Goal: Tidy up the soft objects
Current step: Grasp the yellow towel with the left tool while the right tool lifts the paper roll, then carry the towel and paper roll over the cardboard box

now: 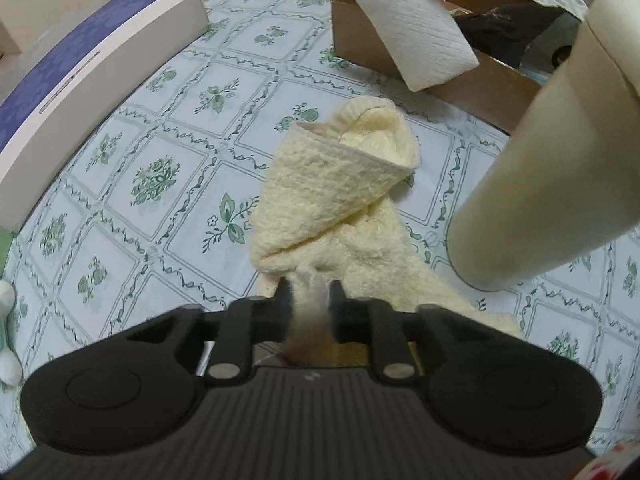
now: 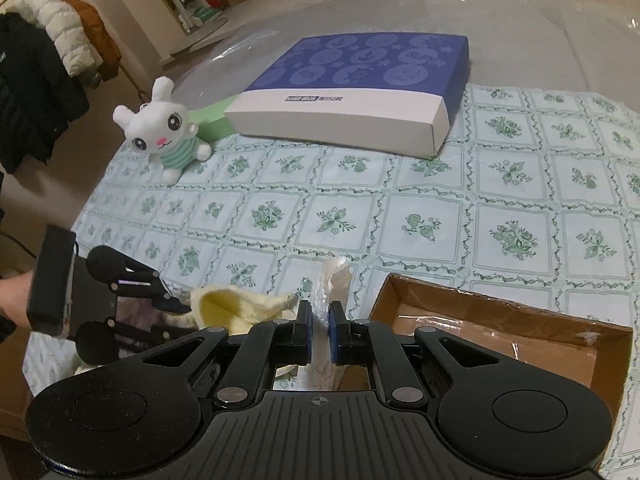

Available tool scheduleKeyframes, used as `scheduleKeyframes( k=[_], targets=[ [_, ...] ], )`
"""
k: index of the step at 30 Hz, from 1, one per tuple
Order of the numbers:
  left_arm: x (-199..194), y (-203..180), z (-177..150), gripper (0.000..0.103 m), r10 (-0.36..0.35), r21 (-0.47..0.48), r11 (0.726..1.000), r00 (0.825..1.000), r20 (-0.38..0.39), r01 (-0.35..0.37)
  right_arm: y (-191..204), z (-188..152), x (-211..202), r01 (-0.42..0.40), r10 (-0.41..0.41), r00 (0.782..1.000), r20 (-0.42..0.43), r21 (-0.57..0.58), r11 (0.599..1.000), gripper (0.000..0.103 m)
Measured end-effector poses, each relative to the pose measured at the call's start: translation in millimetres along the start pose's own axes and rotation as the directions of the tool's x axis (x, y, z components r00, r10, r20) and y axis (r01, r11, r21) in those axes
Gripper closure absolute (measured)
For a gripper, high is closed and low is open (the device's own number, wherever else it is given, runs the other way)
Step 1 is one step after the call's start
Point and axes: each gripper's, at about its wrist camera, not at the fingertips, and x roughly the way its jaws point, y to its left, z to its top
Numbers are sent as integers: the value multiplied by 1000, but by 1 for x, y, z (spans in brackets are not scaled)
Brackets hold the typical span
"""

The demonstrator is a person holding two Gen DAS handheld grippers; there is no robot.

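A pale yellow towel [image 1: 340,196] lies bunched on the patterned tablecloth [image 1: 160,184]. My left gripper [image 1: 311,288] is shut on its near corner, low over the cloth. My right gripper [image 2: 320,334] is shut on a white paper towel [image 2: 334,280], held above the cloth beside the open cardboard box [image 2: 500,320]. That paper towel hangs at the top of the left wrist view [image 1: 412,28]. The yellow towel [image 2: 236,308] and my left gripper [image 2: 180,306] show at lower left of the right wrist view. A white plush bunny [image 2: 168,132] sits at the cloth's far left corner.
A blue and white flat box [image 2: 360,92] lies at the far side of the cloth, on a green box [image 2: 212,120]. A cream cylinder [image 1: 552,168] stands close on the right in the left wrist view. The cardboard box [image 1: 480,80] holds dark items. Coats [image 2: 40,60] hang off to the left.
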Motion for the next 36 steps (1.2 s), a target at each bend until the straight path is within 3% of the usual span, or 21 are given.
scheduleKeyframes(
  k=[7, 17, 25, 36],
  targets=[
    [-31, 3, 2, 93, 26, -80, 997, 997, 71, -20, 28, -11, -15, 87, -84, 996, 26, -104, 991, 95],
    [-105, 0, 10, 95, 192, -209, 965, 971, 145, -160, 74, -35, -65, 209, -192, 977, 96, -209, 955, 95],
    [-170, -13, 6, 95, 271, -293, 933, 944, 190, -209, 90, -66, -109, 254, -232, 963, 140, -171, 952, 95],
    [-251, -54, 1, 95, 333, -265, 926, 913, 235, -270, 106, -116, -160, 250, -229, 954, 193, -96, 963, 95]
  ],
)
